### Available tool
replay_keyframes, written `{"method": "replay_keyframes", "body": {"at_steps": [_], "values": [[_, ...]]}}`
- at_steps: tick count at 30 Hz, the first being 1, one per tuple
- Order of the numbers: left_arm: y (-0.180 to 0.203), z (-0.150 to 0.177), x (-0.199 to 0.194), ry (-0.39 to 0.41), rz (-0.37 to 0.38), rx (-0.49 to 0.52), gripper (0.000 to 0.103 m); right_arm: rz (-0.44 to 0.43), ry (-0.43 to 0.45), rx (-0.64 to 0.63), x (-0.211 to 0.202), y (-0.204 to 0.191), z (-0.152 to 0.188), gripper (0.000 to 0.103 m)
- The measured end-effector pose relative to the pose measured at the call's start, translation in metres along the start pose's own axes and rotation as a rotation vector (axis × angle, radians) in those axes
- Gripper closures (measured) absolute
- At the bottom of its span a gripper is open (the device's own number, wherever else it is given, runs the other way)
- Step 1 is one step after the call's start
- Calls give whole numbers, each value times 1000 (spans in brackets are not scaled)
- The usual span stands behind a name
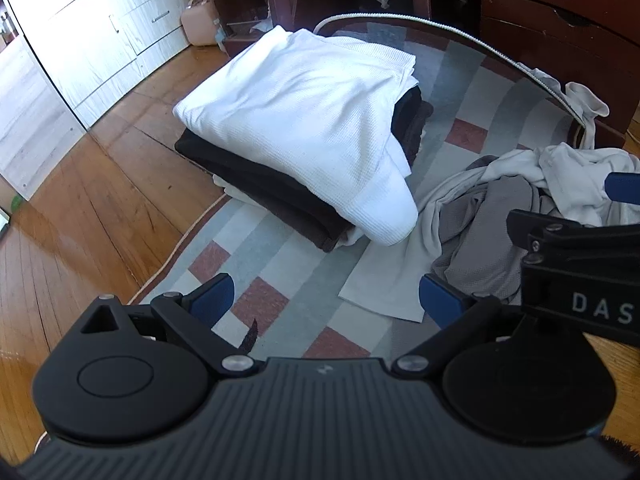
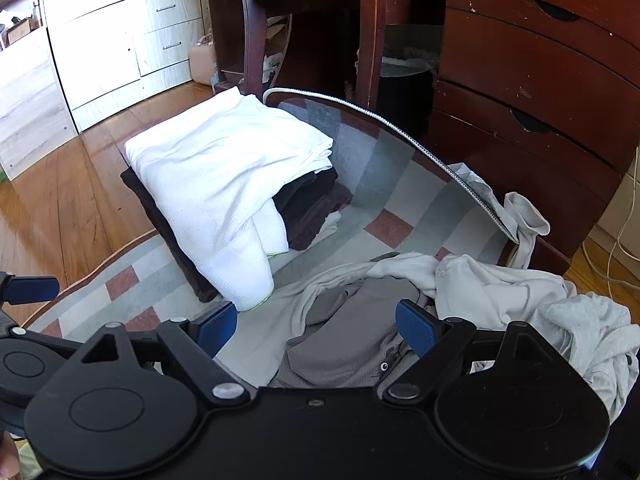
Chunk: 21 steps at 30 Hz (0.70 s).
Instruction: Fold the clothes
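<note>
Checked grey-and-red rug [image 1: 280, 264] carries a folded white waffle-knit stack [image 1: 304, 120]; both tongs [image 1: 326, 300] [image 2: 316, 326] gape empty, risking snagging the crumpled grey shirt [image 2: 352, 332] at 3 o'clock.

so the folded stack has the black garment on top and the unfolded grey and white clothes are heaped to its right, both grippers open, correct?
Not quite: the white waffle-knit garment tops the folded stack, with the dark garments beneath it, as the left wrist view shows. The rest holds: the unfolded heap lies to its right, and the left gripper and right gripper are both open.
</note>
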<state>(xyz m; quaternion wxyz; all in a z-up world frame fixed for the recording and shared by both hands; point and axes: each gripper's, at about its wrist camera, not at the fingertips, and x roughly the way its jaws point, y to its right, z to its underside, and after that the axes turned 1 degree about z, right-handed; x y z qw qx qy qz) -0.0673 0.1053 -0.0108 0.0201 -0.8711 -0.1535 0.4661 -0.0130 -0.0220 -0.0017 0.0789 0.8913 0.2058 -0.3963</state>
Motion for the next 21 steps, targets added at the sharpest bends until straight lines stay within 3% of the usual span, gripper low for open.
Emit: {"method": "replay_keyframes", "body": {"at_steps": [21], "values": [[-2,5,8,-41,-24,25,2,9,-18,-27,6,-9,3,14]]}}
